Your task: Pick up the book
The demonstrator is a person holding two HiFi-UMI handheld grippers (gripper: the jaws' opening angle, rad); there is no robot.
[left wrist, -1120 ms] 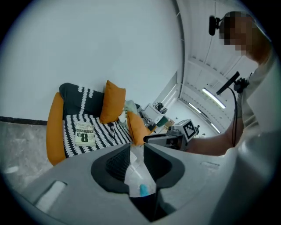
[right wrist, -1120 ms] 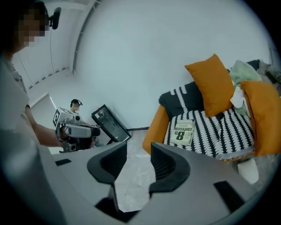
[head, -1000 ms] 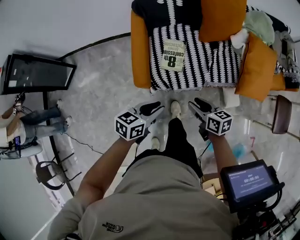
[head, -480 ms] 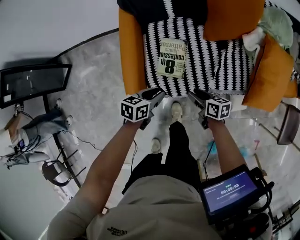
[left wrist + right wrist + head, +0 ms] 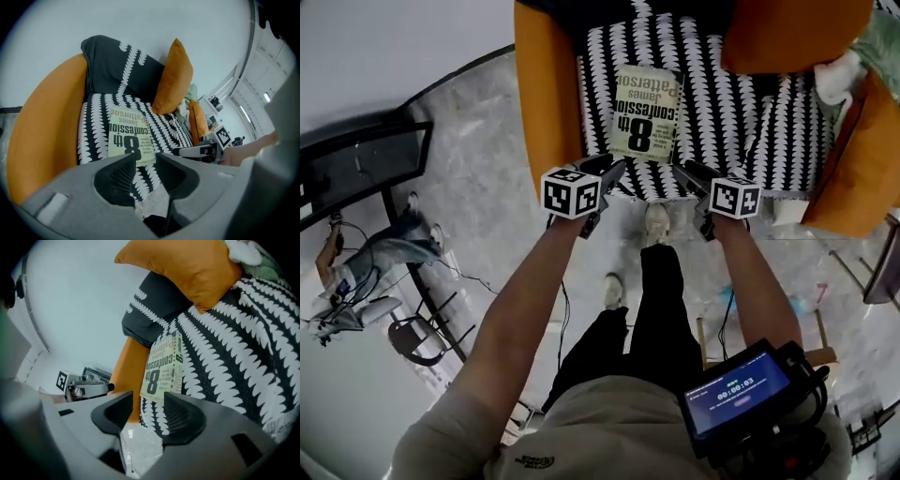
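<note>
Cream paper, cover up: the book (image 5: 645, 114) lies flat on the sofa's black-and-white seat (image 5: 741, 122). The left gripper (image 5: 615, 166) and right gripper (image 5: 682, 169) hover at the seat's front edge, fingers apart and empty. In both gripper views they hide the book's near edge.

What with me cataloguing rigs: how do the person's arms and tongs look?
The left tongs and right tongs have grey moulded bodies with dark ribbed pads. Each carries a white cube printed with black square markers. The forearms are bare; the person wears a khaki short-sleeved top and dark trousers.
</note>
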